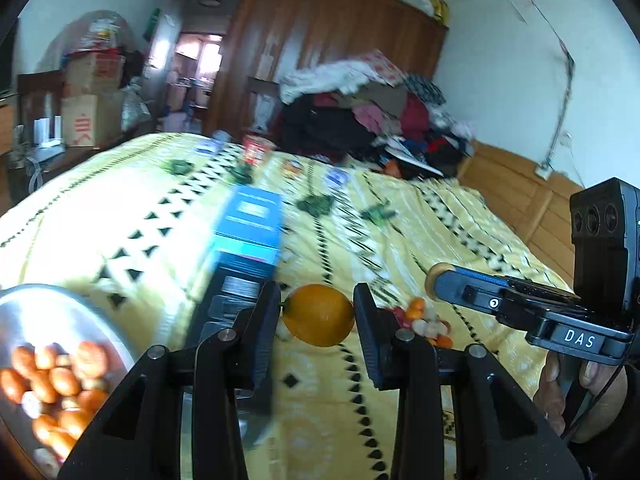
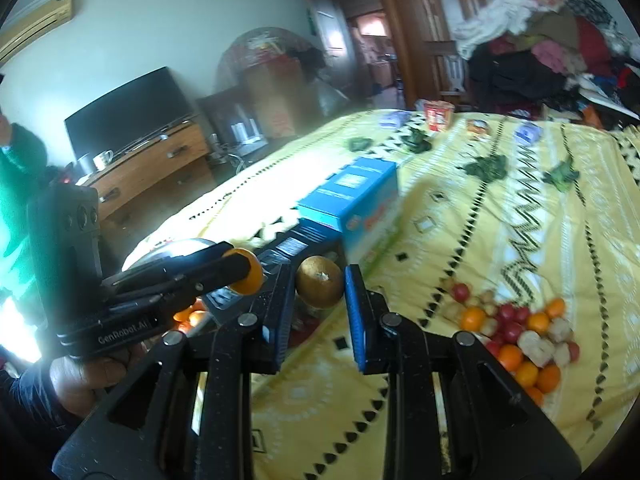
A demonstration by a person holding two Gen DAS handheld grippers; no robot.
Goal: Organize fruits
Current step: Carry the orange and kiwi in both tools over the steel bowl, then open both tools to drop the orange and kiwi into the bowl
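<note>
My left gripper [image 1: 318, 312] is shut on an orange fruit [image 1: 319, 321] and holds it above the yellow bedspread [image 1: 328, 400]. A metal bowl [image 1: 60, 304] with several small orange fruits [image 1: 52, 380] sits at the lower left. My right gripper [image 2: 318, 284] is shut on a brownish round fruit [image 2: 320, 287]. A pile of loose small fruits [image 2: 520, 332], red, orange and pale, lies on the bedspread [image 2: 500, 240] to the right of it. The left gripper [image 2: 240, 276] with its orange fruit [image 2: 248, 278] shows at the left in the right wrist view. The right gripper [image 1: 436, 280] shows at the right in the left wrist view.
A blue box [image 1: 248, 224] lies on the bed beyond the grippers, also in the right wrist view [image 2: 352, 196]. Green leafy pieces [image 2: 486, 168], small packets and a red cup [image 2: 438, 116] lie farther back. A clothes heap [image 1: 380, 120] and wardrobe stand behind.
</note>
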